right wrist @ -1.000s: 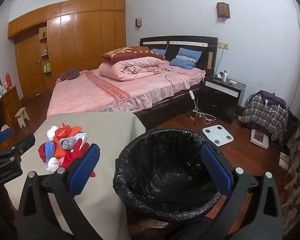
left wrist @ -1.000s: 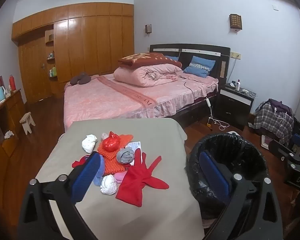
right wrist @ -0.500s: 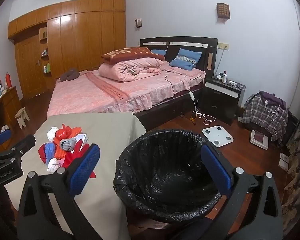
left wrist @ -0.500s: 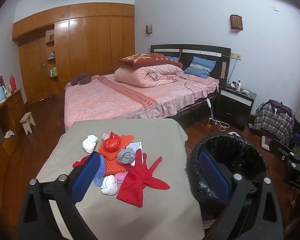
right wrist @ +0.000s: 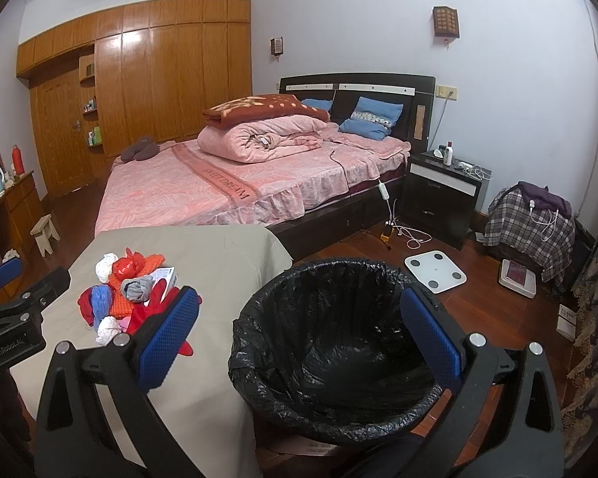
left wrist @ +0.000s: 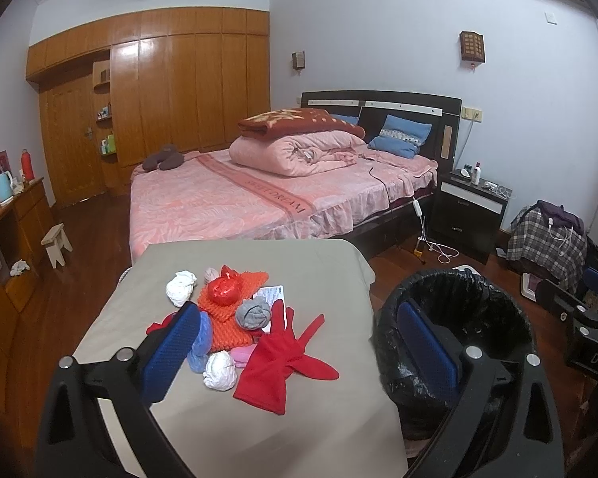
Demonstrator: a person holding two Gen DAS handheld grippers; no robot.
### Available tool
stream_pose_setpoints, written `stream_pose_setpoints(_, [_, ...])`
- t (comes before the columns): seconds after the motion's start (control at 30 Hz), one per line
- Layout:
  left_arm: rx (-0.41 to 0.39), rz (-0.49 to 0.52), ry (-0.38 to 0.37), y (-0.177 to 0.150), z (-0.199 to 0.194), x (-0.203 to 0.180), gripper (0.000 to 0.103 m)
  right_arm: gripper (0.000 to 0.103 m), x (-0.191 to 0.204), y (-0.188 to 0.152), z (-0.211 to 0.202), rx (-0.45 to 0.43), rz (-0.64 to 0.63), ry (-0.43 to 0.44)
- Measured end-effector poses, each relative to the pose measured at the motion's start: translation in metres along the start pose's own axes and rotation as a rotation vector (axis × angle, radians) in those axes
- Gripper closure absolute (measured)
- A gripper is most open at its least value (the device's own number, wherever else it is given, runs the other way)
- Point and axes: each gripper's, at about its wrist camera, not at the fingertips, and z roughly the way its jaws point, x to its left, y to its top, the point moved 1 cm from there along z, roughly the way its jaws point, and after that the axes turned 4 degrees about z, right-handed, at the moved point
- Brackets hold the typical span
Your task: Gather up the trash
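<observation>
A heap of trash lies on the beige-covered table (left wrist: 227,430): a red glove (left wrist: 283,362), white wads (left wrist: 219,370), a grey wad (left wrist: 253,312), an orange textured mat (left wrist: 235,310), a red crumpled ball (left wrist: 224,288) and a blue piece (left wrist: 201,338). A bin lined with a black bag (right wrist: 335,342) stands right of the table, with nothing in it. My left gripper (left wrist: 299,350) hovers open above the table's near side, its left pad beside the heap. My right gripper (right wrist: 299,342) hangs open over the bin. The same heap (right wrist: 127,294) shows in the right wrist view.
A pink bed (left wrist: 259,199) fills the room behind the table. A black nightstand (right wrist: 442,195), a white scale (right wrist: 434,271) and a plaid-covered pile (right wrist: 530,231) sit on the wooden floor at right. Wooden cabinets (left wrist: 4,247) and a small stool (left wrist: 58,243) stand at left.
Both views have shifted very slightly; the heap, the bin and both open grippers keep nearly the same places.
</observation>
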Motion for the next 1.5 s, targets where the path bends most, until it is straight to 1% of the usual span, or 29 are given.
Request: stream_pose_setpoints(1.5, [-0.003,-0.005,0.003,0.0006,-0.0026,-0.0003,0.006,0.005,0.0015,-0.0011,0.0042,0.003,0.0,0.001])
